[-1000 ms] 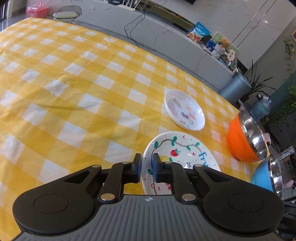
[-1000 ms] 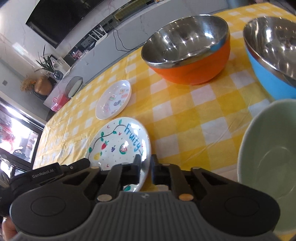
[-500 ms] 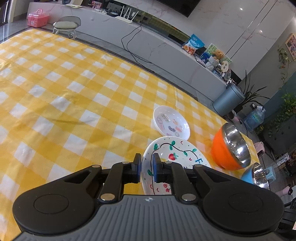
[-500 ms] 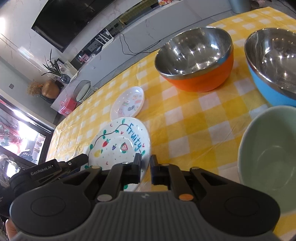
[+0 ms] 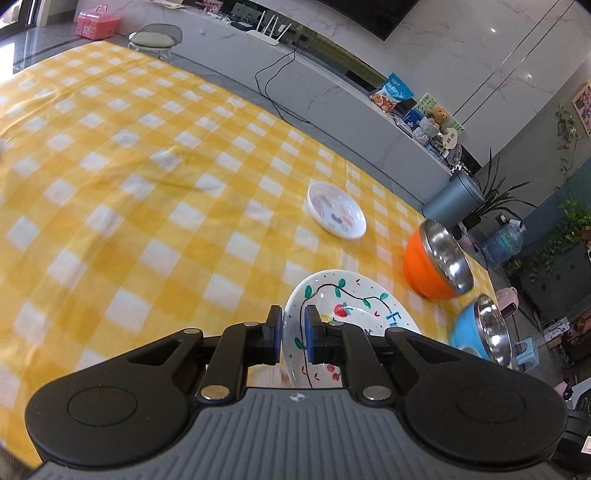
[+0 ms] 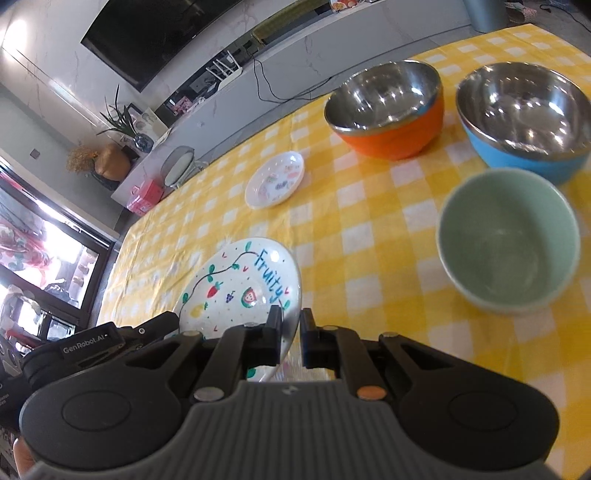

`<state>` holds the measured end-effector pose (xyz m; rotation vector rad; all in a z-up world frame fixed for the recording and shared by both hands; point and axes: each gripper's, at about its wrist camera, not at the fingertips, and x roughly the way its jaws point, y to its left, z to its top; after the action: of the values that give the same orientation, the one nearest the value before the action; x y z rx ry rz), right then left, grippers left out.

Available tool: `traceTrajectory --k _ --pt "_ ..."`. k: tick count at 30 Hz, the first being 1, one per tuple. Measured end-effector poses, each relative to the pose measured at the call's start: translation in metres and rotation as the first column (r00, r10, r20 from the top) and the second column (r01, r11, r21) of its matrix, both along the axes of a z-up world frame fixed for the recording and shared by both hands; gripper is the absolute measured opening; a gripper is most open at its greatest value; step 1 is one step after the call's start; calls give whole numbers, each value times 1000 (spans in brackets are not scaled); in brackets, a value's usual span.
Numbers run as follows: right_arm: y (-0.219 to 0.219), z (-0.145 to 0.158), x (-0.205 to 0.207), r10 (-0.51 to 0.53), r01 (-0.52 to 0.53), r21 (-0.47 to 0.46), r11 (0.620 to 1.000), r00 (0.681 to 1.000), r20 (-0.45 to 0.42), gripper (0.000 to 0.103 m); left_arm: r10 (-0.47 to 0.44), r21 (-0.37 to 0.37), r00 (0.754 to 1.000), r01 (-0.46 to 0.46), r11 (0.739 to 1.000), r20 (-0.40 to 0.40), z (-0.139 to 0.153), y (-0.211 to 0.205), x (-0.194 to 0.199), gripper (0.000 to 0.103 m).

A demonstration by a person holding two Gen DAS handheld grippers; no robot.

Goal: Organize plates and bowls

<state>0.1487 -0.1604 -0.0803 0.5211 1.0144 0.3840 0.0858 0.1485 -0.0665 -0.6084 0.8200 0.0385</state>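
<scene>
A white plate [image 5: 354,306] painted with fruit and the word "Fruity" [image 6: 236,284] hangs tilted above the yellow checked tablecloth [image 5: 110,184]. My left gripper [image 5: 293,332] is shut on its near rim. On the opposite rim my right gripper [image 6: 291,328] is shut too. The left gripper's black body [image 6: 92,347] shows at the lower left of the right wrist view. A small white plate [image 5: 336,216] [image 6: 275,181] lies further off on the cloth. Beyond stand an orange steel bowl [image 6: 388,110], a blue steel bowl [image 6: 524,118] and a pale green bowl [image 6: 506,236].
The orange bowl [image 5: 436,258] and blue bowl [image 5: 480,332] stand near the table's right edge in the left wrist view. Past the far edge are a stool [image 5: 155,37], a pink box [image 5: 98,22], a grey bin [image 5: 454,195] and a long low cabinet.
Both grippers have risen and drawn back with the Fruity plate between them. The cloth, small plate and bowls now look farther away. Neither grip has changed.
</scene>
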Motion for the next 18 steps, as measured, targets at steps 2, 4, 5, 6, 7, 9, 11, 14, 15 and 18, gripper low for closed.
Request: traceTrajectory --k 2,4,5,6,7,9,11,14,15,18 --pt "-3 0 -9 6 -6 -2 1000 1000 -7 8 1 -7 1000 -1 1000 -5 -1 -2 -10 13" --pt "-6 0 -18 13 -13 -3 1000 1000 -13 8 -4 -8 1000 4 1000 -12 -2 -4 -18 13" --pt "-7 -1 -22 15 -15 -5 1000 1000 -16 8 -6 -10 1000 6 1000 -14 -3 -5 -21 13" --pt "-9 -2 -26 16 -16 -6 1000 1000 -20 8 -8 -11 1000 8 1000 -17 -4 -7 -24 13" --pt "-11 -3 -29 16 -16 -5 1000 1000 -24 8 -10 -11 1000 9 1000 -18 -5 -8 -27 13" --pt "-14 -7 -34 15 -15 0 1000 999 -34 8 -9 -13 1000 9 1000 -21 -6 -11 -34 13" --pt "-17 -10 -39 16 -16 4 1000 999 -35 8 -10 -15 1000 10 1000 -25 -9 -13 -40 13" --pt "-20 -15 -44 17 -16 7 1000 999 -35 8 -9 -15 999 9 1000 -33 -14 -17 -47 13" --pt "-21 -17 -45 14 -14 9 1000 999 -40 8 -9 -11 999 9 1000 -36 -16 -18 -48 13" --pt "-21 -23 -46 20 -19 9 1000 999 -44 8 -8 2 999 8 1000 -46 -19 -22 -51 13"
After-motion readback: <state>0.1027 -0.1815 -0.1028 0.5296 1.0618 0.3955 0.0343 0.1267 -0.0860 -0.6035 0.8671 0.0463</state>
